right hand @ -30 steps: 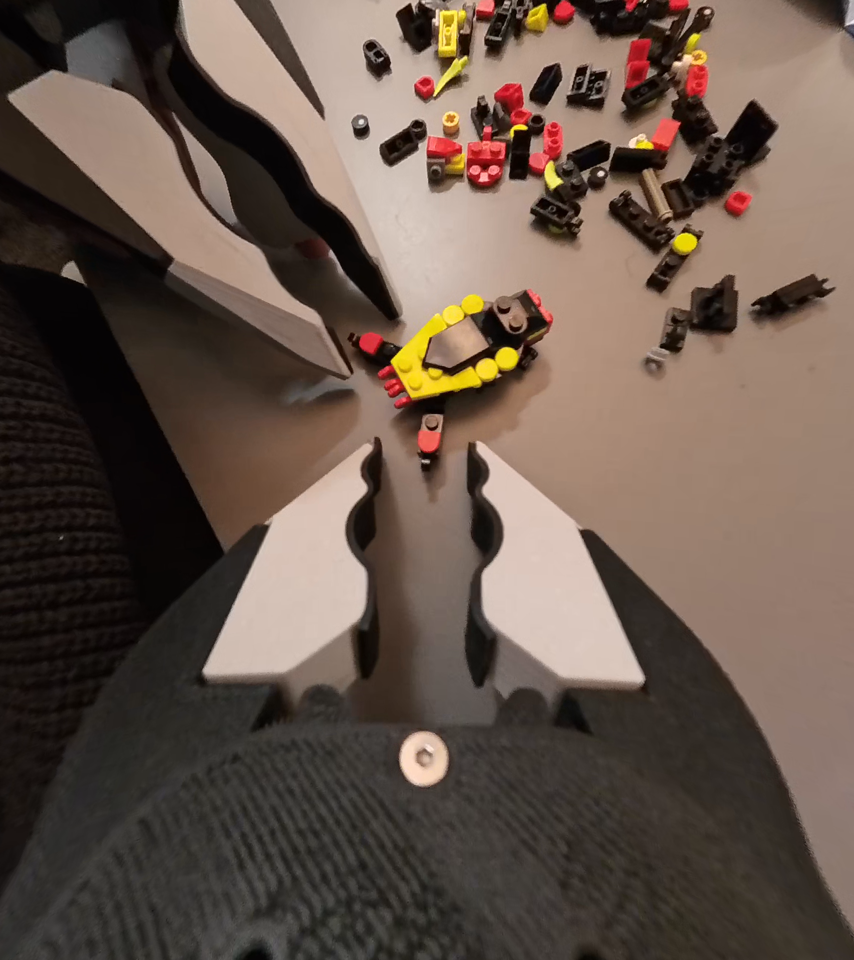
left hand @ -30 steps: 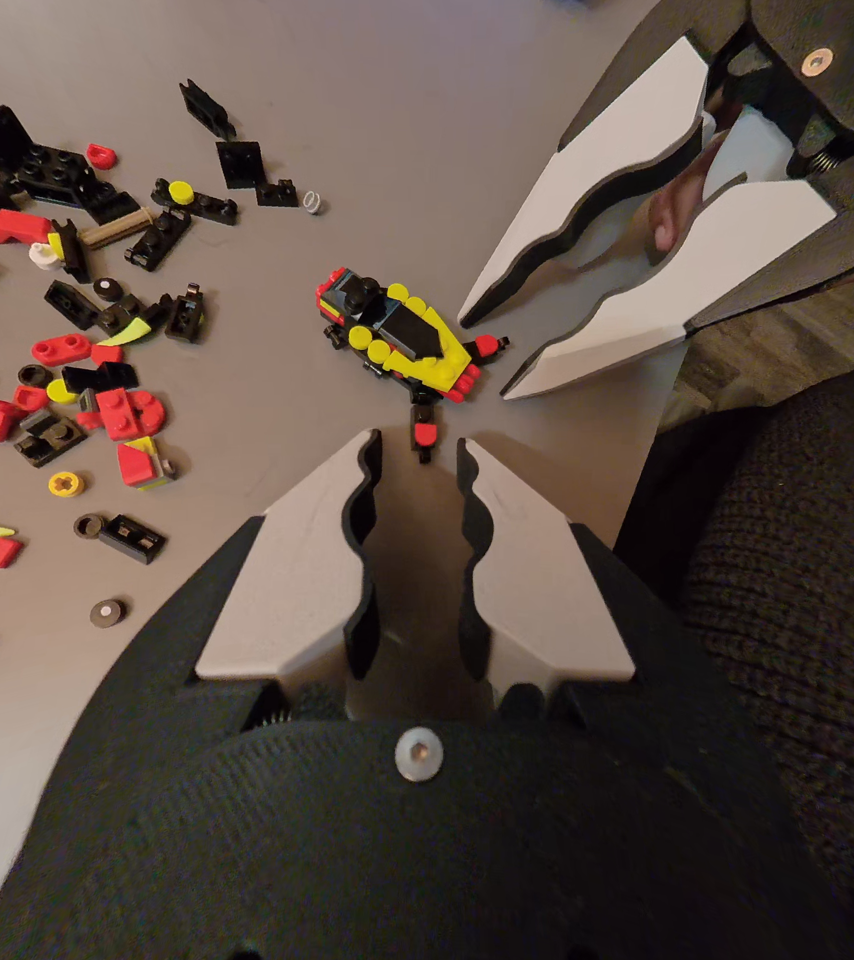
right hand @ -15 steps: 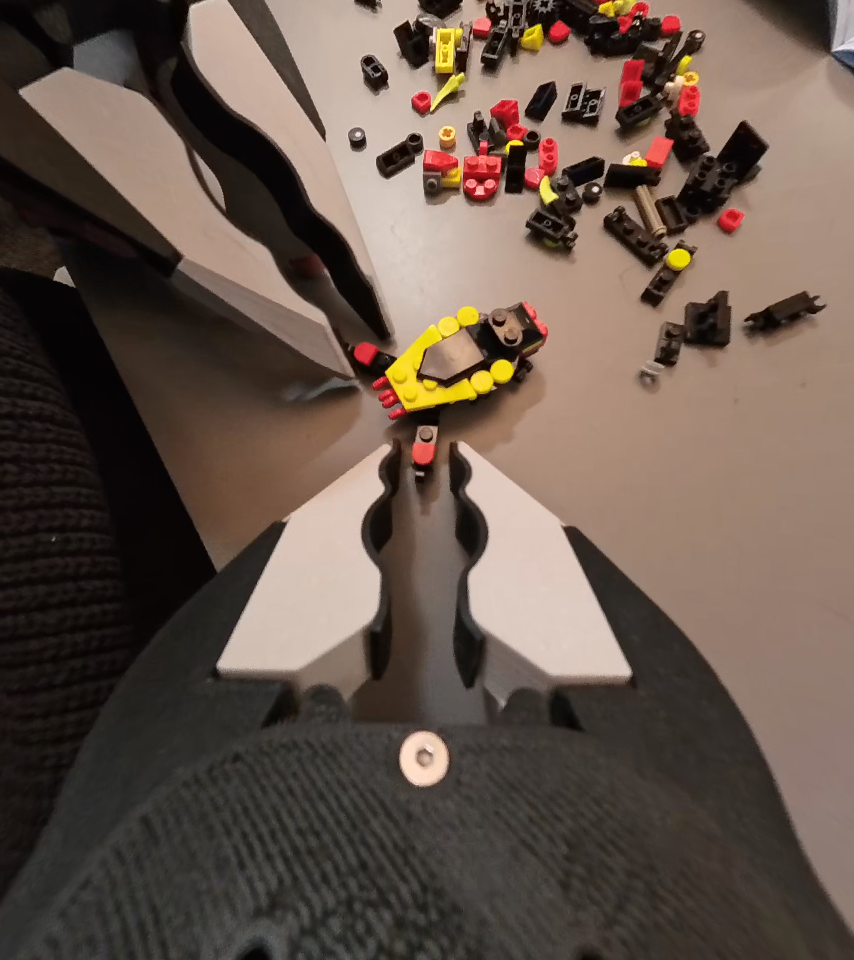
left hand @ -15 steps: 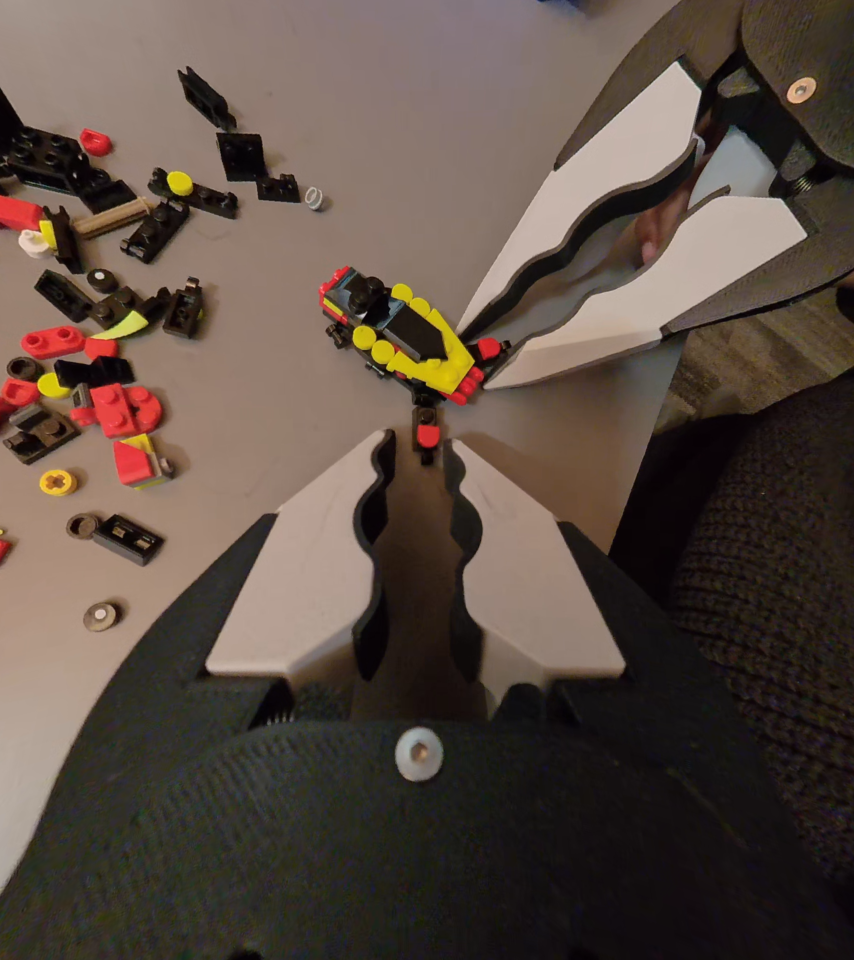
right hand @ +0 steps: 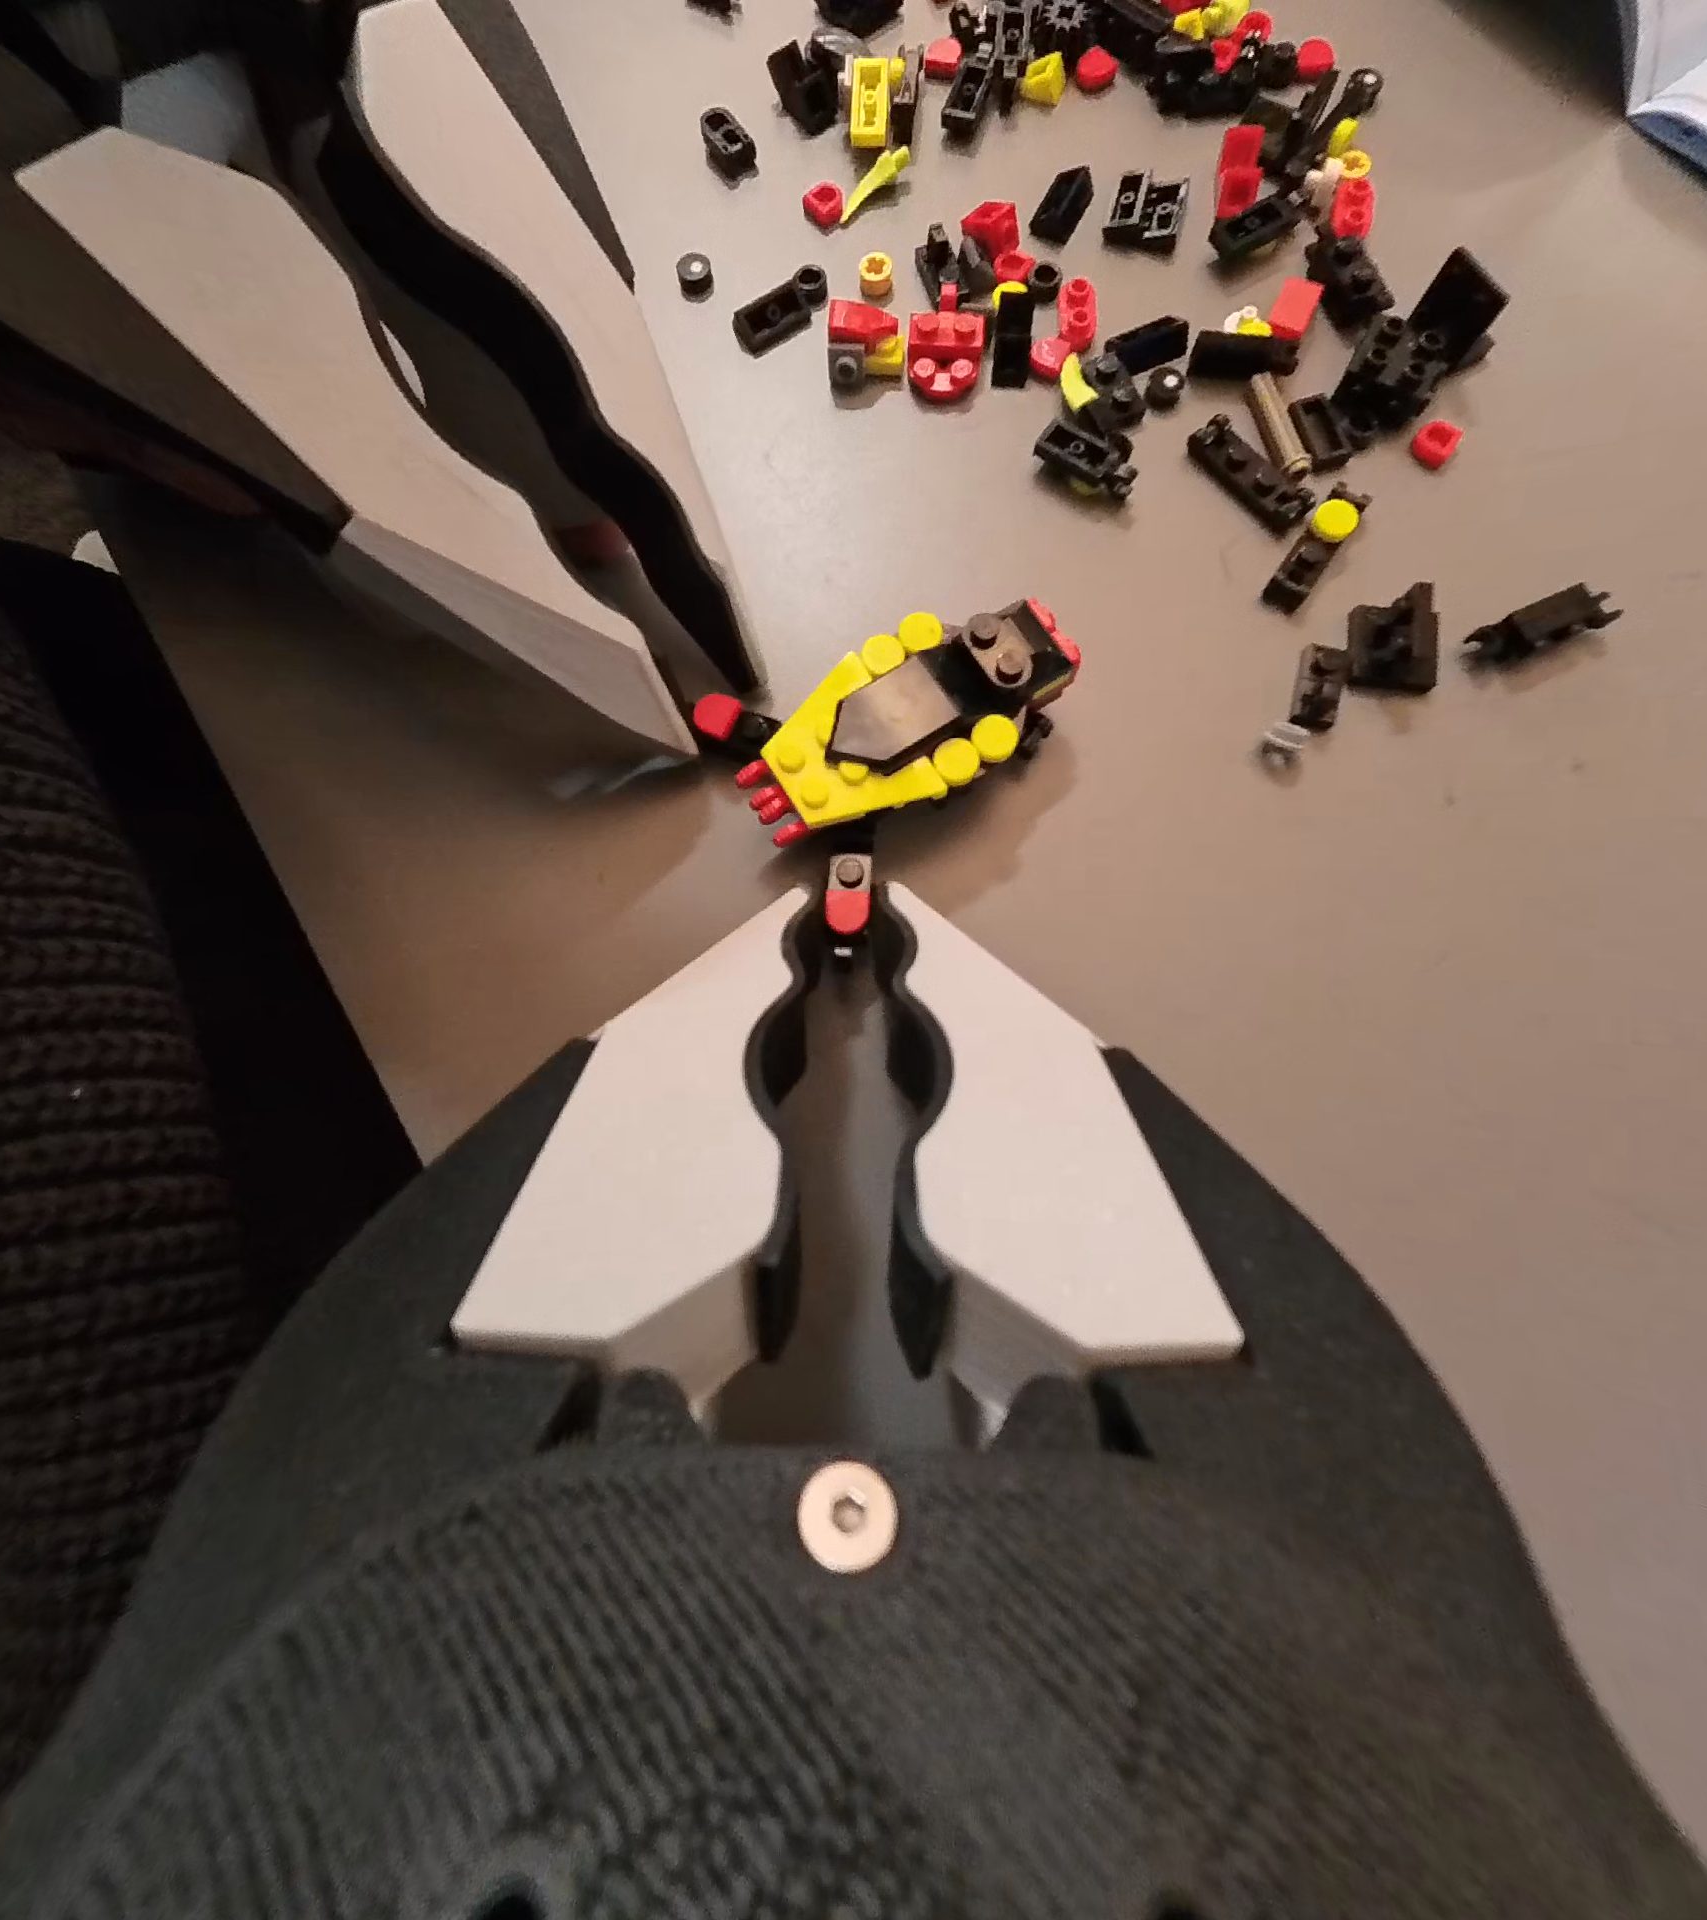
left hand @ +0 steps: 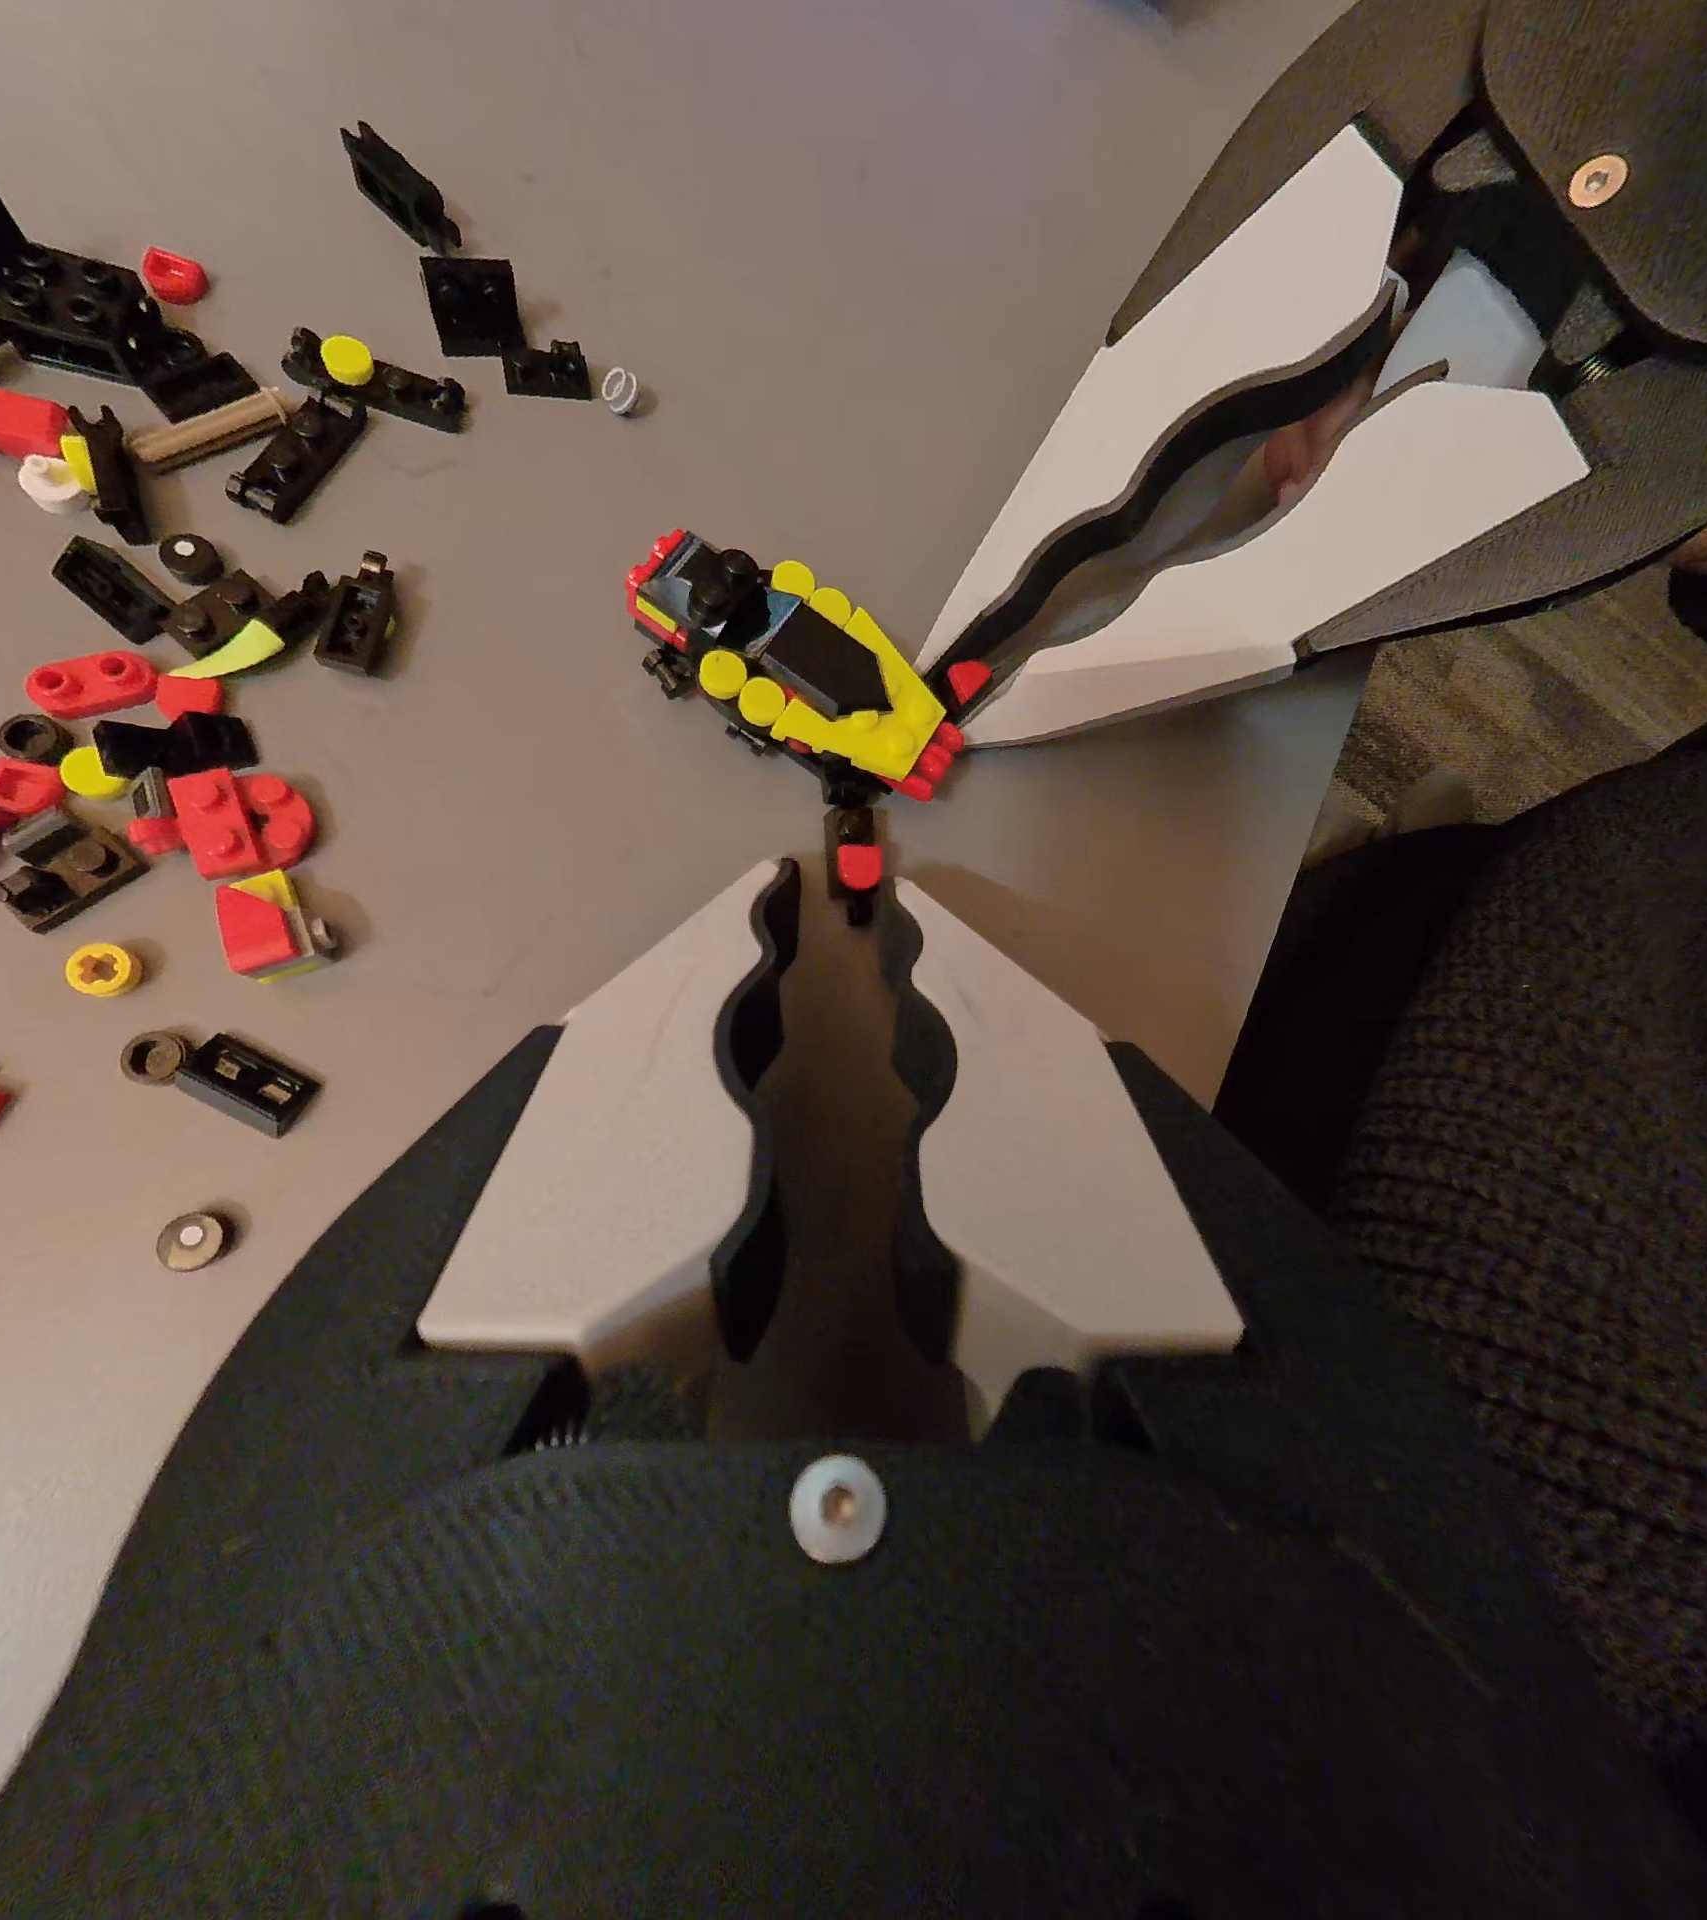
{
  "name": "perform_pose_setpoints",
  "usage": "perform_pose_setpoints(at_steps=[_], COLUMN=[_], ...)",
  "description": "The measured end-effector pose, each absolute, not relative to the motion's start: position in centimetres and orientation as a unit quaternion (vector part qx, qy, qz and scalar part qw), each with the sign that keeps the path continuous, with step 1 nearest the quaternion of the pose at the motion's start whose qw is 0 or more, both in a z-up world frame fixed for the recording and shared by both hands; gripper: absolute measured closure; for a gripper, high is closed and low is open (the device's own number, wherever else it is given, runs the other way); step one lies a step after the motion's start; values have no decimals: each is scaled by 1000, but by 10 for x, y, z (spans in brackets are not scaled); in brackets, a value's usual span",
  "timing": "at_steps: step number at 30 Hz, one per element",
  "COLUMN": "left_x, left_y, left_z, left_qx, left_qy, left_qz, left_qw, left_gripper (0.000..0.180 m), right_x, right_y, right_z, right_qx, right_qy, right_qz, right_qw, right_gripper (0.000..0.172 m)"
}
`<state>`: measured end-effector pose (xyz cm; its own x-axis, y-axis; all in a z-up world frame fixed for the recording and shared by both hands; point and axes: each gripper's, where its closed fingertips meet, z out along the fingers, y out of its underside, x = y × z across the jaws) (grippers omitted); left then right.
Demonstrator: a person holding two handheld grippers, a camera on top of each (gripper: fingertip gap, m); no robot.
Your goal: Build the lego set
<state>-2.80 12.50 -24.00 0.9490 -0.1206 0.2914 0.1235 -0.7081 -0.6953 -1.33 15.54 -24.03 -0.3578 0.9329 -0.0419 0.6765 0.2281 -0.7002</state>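
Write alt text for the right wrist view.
The right gripper pinches a red-tipped black arm of a yellow, black and red brick model on a grey table. The left gripper reaches the model's other arm; loose bricks lie beyond.

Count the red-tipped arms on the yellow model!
2 red-tipped arms: one reaches between the tips of the left gripper, the other between those of the right gripper. Any under the model would be hidden.

Both wrist views look steeply down, close over the grey table (left hand: 620, 125), sharing the yellow brick model (left hand: 807, 675) from opposite sides.
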Motion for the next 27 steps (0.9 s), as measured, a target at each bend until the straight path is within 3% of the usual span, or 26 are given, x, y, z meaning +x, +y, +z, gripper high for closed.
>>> perform_pose_setpoints(at_steps=[27], left_x=[-28], left_y=[125], left_z=[-239], left_qx=[-908], left_qy=[-2], left_qz=[-167], left_qw=[384], left_gripper=[165], right_x=[-12], right_y=[154], right_z=[-240], right_qx=[-536], right_qy=[-753], right_qz=[332], right_qw=[188], right_gripper=[164])
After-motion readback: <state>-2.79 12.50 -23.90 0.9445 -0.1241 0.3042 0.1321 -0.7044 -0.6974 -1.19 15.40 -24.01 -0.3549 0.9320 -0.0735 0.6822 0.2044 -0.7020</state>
